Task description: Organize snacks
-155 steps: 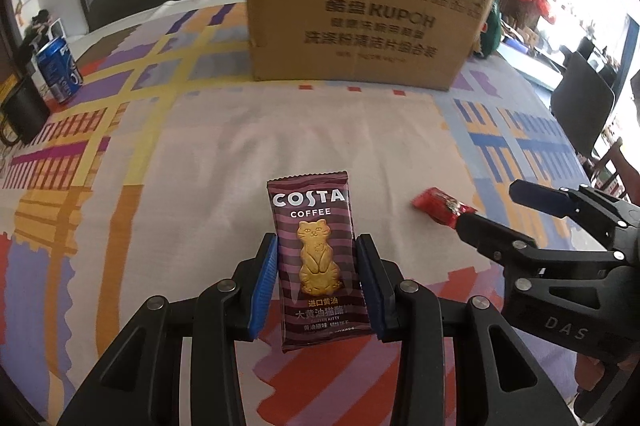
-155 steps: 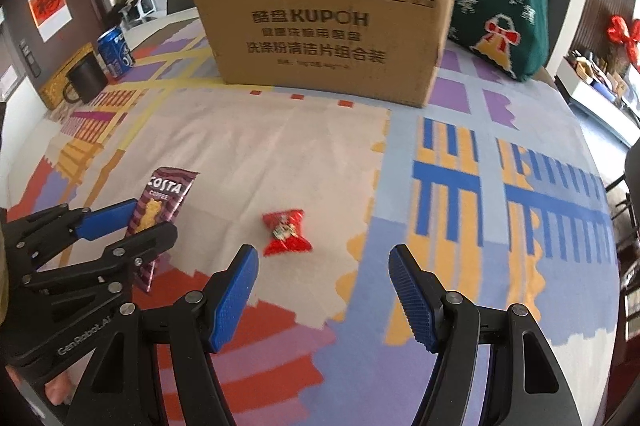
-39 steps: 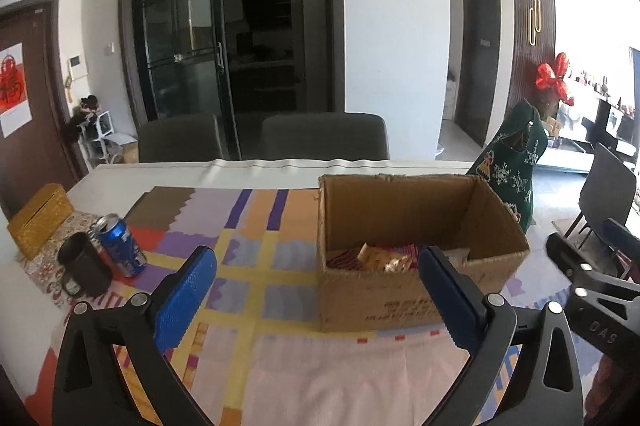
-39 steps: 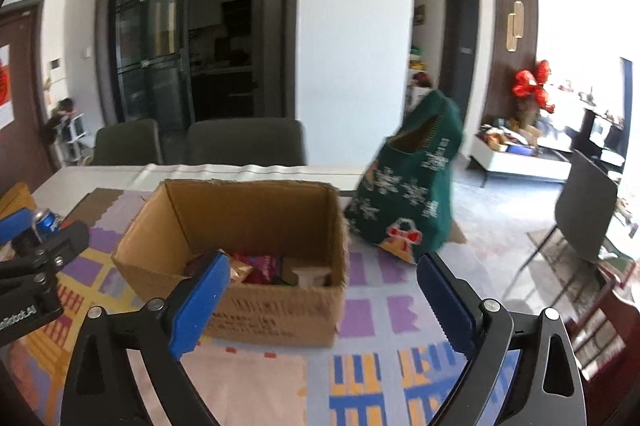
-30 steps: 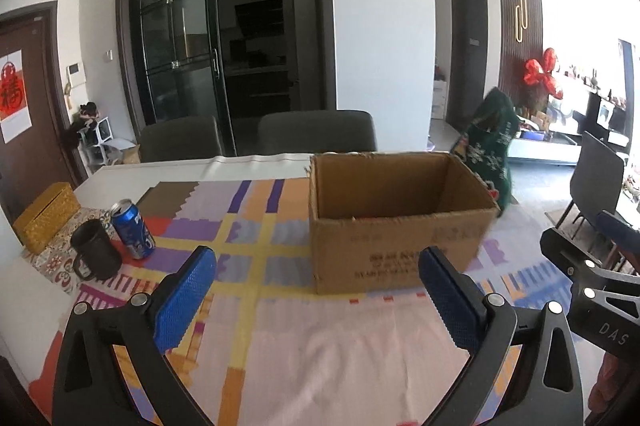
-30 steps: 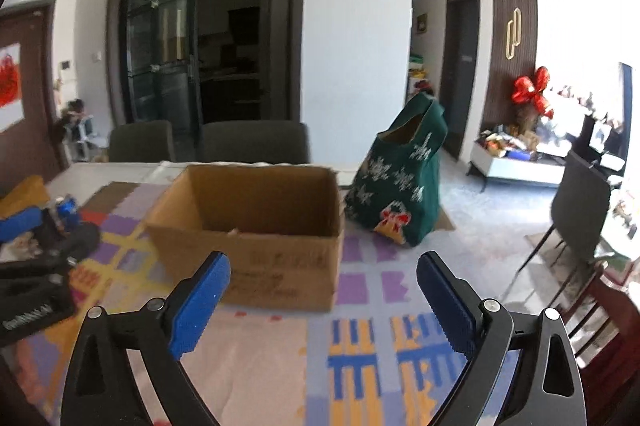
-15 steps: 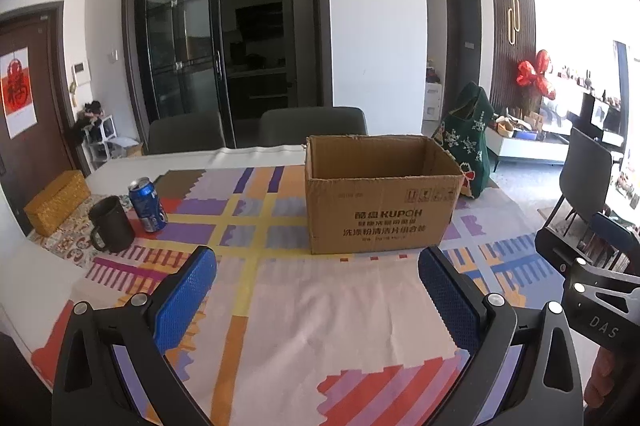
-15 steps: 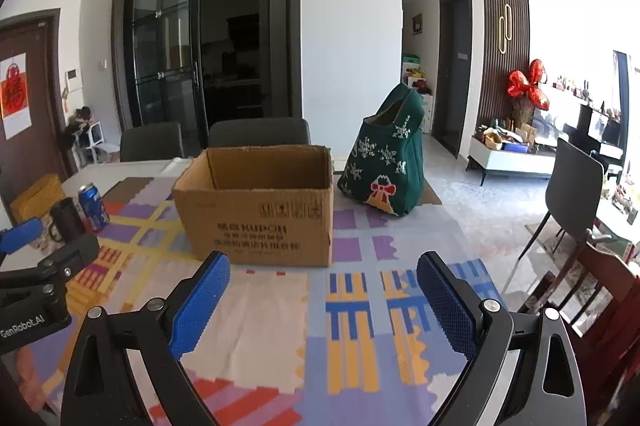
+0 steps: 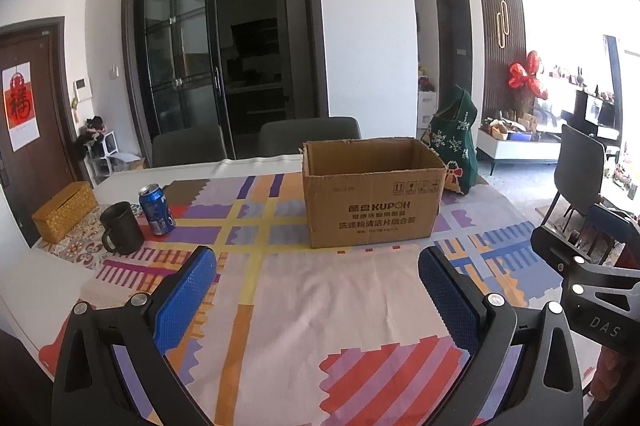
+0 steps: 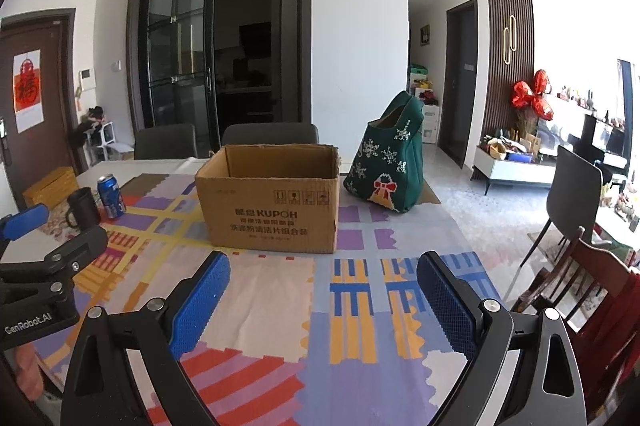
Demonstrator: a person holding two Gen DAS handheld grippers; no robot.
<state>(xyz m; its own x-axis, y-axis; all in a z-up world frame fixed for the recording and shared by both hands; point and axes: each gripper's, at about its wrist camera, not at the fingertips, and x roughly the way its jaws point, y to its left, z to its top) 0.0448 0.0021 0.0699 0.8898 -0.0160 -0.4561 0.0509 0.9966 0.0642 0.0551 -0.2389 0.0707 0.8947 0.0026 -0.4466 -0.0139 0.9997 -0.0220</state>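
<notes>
An open brown cardboard box [image 9: 372, 202] printed KUPOH stands on the patterned tablecloth [image 9: 328, 302]; it also shows in the right wrist view [image 10: 272, 202]. Its inside is hidden from both views. No snack lies on the cloth in view. My left gripper [image 9: 316, 298] is open and empty, held back from the box near the table's front. My right gripper [image 10: 322, 300] is open and empty, beside the left one. Each gripper shows at the edge of the other's view.
A blue soda can [image 9: 157, 209] and a dark mug [image 9: 120, 228] stand at the left, with a woven yellow box [image 9: 64, 212] behind. A green Christmas bag [image 10: 386, 166] stands right of the carton. Grey chairs stand behind the table; a wooden chair [image 10: 592, 302] is at right.
Earlier the left gripper held a Costa snack pack and a red candy lay on the cloth; both are gone. Both grippers have drawn back and lowered from above the box, staying open.
</notes>
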